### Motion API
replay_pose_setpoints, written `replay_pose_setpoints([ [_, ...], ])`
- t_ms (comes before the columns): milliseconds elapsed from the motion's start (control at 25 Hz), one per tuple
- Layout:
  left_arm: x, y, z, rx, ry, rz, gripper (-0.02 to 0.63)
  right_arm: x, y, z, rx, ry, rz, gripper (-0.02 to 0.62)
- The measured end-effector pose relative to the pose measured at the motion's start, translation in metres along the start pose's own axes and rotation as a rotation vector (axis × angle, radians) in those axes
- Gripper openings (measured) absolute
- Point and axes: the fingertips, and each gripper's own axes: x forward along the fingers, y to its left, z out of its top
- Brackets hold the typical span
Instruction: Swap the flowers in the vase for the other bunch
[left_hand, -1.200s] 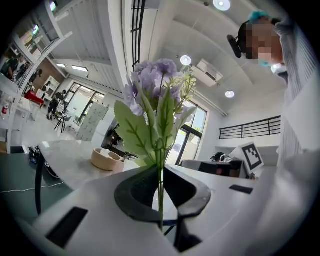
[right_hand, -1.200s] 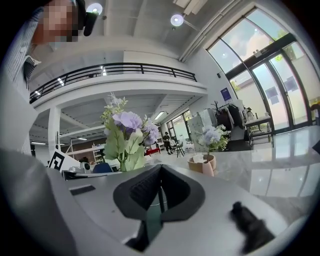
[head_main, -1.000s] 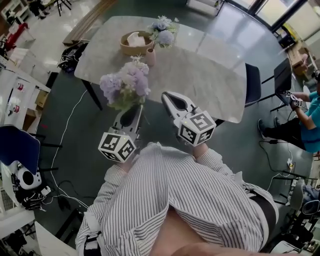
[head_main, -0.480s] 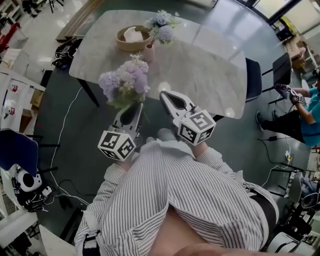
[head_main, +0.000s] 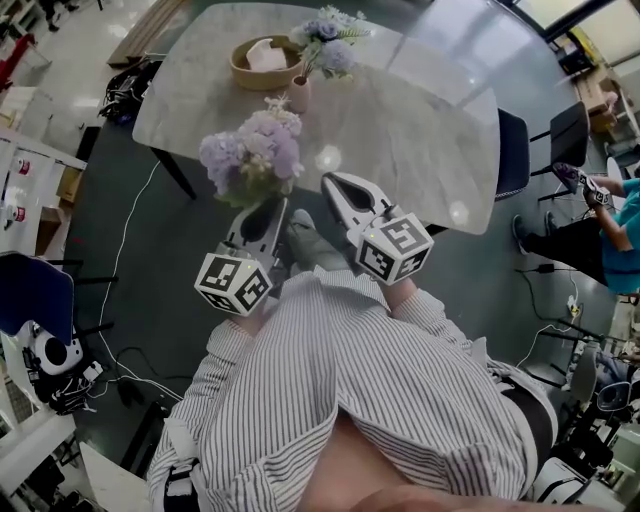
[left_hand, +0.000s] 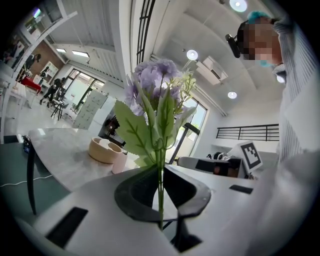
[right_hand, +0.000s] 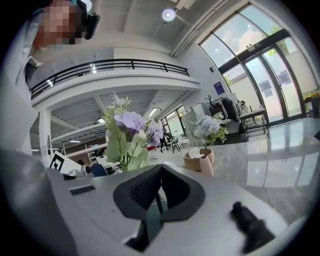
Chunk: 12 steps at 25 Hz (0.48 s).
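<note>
The carrying-in step is judged to be in hand. The new purple bunch (head_main: 252, 158) is held by its stems in the narrowly closed left gripper (head_main: 268, 212), near the vase (head_main: 298, 96) but still short of it and on the person's side, with its heads over the near edge of the table (head_main: 400, 130). The old flowers (head_main: 327, 42) are still seated in the vase, and a basket (head_main: 262, 62) is seen just beside it. The right gripper (head_main: 338, 188) is pressed closed on nothing, well short of the vase.

Next, the right jaws need to be opened and brought to the old stems above the vase's mouth, so that they can be lifted out first.

Compared with a second ago, both grips are unchanged. A shoe (head_main: 300, 232) is now seen between the grippers.
</note>
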Motion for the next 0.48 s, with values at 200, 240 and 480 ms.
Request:
replay_pose_setpoints([
  [200,0.014,0.019,0.006,0.003,0.009,0.028,0.038,0.021,-0.017,0.004,0.024,0.004,0.004,0.015],
  [240,0.018,0.024,0.008,0.007,0.011,0.032,0.038,0.028,-0.019,0.005,0.029,0.006,0.010,0.015],
  [480,0.049,0.048,0.029,0.029,0.014,0.044,0.038,0.066,-0.040,0.024,0.034,0.010,0.033,0.015],
])
